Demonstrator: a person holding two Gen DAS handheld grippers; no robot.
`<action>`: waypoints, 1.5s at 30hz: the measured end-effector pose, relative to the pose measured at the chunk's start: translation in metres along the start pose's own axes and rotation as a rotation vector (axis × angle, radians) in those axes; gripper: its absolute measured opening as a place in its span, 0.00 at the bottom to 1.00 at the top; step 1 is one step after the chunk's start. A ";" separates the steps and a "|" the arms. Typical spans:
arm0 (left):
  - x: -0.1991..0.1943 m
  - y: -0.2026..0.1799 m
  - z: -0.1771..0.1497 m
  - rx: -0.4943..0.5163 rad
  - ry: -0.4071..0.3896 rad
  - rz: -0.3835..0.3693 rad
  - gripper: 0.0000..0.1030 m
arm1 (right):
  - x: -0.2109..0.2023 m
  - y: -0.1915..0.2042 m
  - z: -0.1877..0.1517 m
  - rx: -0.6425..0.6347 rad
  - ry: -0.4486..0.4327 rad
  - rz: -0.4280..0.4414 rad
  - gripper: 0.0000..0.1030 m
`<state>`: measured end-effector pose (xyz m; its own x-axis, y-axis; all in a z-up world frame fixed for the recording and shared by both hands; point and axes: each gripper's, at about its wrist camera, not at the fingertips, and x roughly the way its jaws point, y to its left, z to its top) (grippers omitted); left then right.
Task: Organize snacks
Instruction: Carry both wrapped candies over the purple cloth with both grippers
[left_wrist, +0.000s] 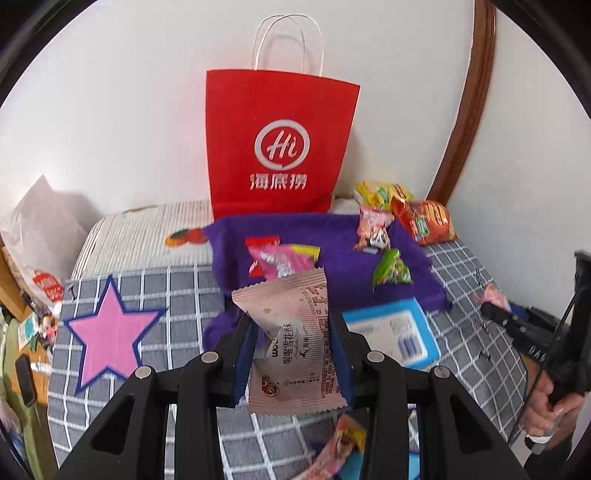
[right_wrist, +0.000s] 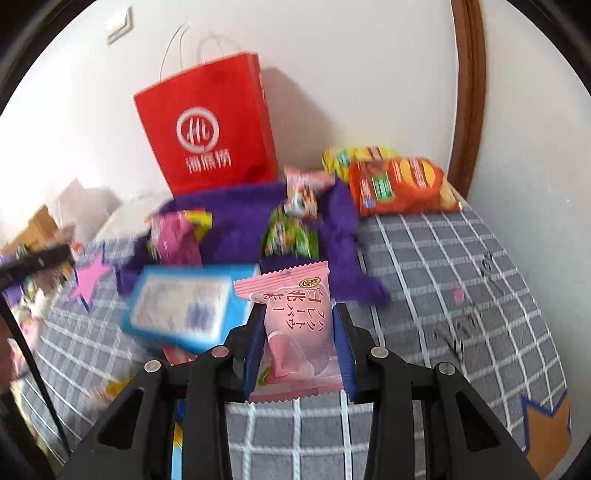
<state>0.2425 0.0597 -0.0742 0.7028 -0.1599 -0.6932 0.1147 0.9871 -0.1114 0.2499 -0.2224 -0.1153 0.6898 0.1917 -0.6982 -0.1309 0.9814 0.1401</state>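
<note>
My left gripper (left_wrist: 291, 325) is shut on a pale pink snack packet (left_wrist: 295, 343) with dark print, held above the checked bed cover. My right gripper (right_wrist: 298, 321) is shut on a brighter pink packet (right_wrist: 295, 332) with red characters. Behind both stands a red paper bag (left_wrist: 280, 140) (right_wrist: 207, 129) with white handles against the wall. In front of it lies a purple cloth (left_wrist: 332, 258) (right_wrist: 243, 218) with several small wrapped snacks, among them a green one (left_wrist: 391, 271) (right_wrist: 291, 232) and a pink one (left_wrist: 284, 258) (right_wrist: 175, 240). The right gripper's dark tip (left_wrist: 498, 314) shows at the left wrist view's right edge.
An orange chip bag (left_wrist: 424, 221) (right_wrist: 399, 186) and a yellow bag (left_wrist: 380, 192) (right_wrist: 354, 155) lie at the back right by a brown wooden frame (left_wrist: 469, 99). A blue box (left_wrist: 399, 336) (right_wrist: 188, 310) lies on the grey checked cover (right_wrist: 443, 295). A hand (left_wrist: 546, 413) holds the right handle.
</note>
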 end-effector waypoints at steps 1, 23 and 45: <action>0.003 -0.001 0.005 0.000 -0.004 0.000 0.35 | 0.000 0.000 0.009 0.002 -0.008 -0.003 0.35; 0.082 0.001 0.076 -0.029 -0.019 0.026 0.35 | 0.093 0.027 0.151 0.027 0.021 0.102 0.35; 0.106 0.010 0.070 -0.051 0.050 0.028 0.35 | 0.165 0.008 0.129 -0.027 0.209 0.038 0.35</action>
<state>0.3677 0.0524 -0.0989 0.6691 -0.1336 -0.7310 0.0590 0.9901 -0.1270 0.4547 -0.1832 -0.1389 0.5215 0.2231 -0.8235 -0.1755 0.9726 0.1524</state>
